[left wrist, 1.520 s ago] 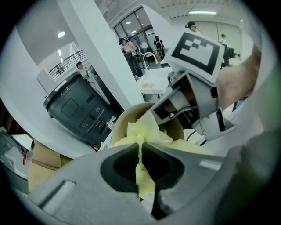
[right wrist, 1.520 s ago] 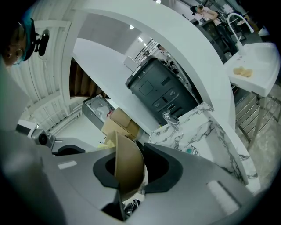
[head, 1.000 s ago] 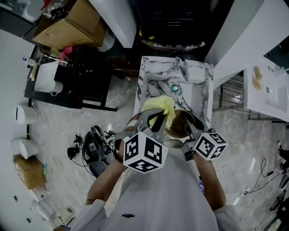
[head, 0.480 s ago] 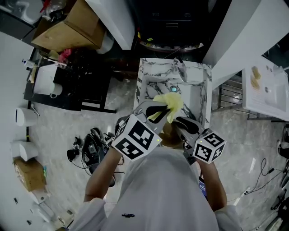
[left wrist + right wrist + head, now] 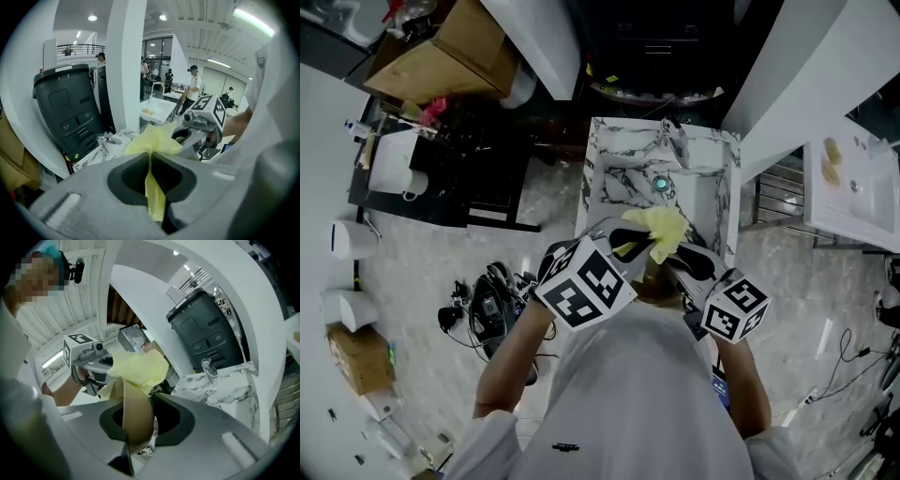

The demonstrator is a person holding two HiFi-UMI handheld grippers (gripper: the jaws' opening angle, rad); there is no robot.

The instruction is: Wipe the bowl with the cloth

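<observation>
A yellow cloth (image 5: 661,228) is pinched in my left gripper (image 5: 630,244), whose jaws are shut on it; in the left gripper view the cloth (image 5: 152,140) bunches beyond the jaws (image 5: 150,176). My right gripper (image 5: 139,427) is shut on the rim of a brown bowl (image 5: 133,413), held on edge above the sink. The cloth (image 5: 138,369) lies against the bowl's upper rim. In the head view the bowl (image 5: 653,280) is mostly hidden under the cloth and my right gripper (image 5: 677,268).
Below the grippers is a marble sink (image 5: 712,187) with a faucet (image 5: 675,141) and a drain (image 5: 662,184). A dark bin (image 5: 70,112) stands behind it. Cardboard boxes (image 5: 450,56) and cables on the floor (image 5: 487,300) lie to the left, a white counter (image 5: 853,187) to the right.
The left gripper has swung the cloth to the right, onto the bowl, and its cube has tilted. The bowl has rolled in the right gripper and is now more covered.
</observation>
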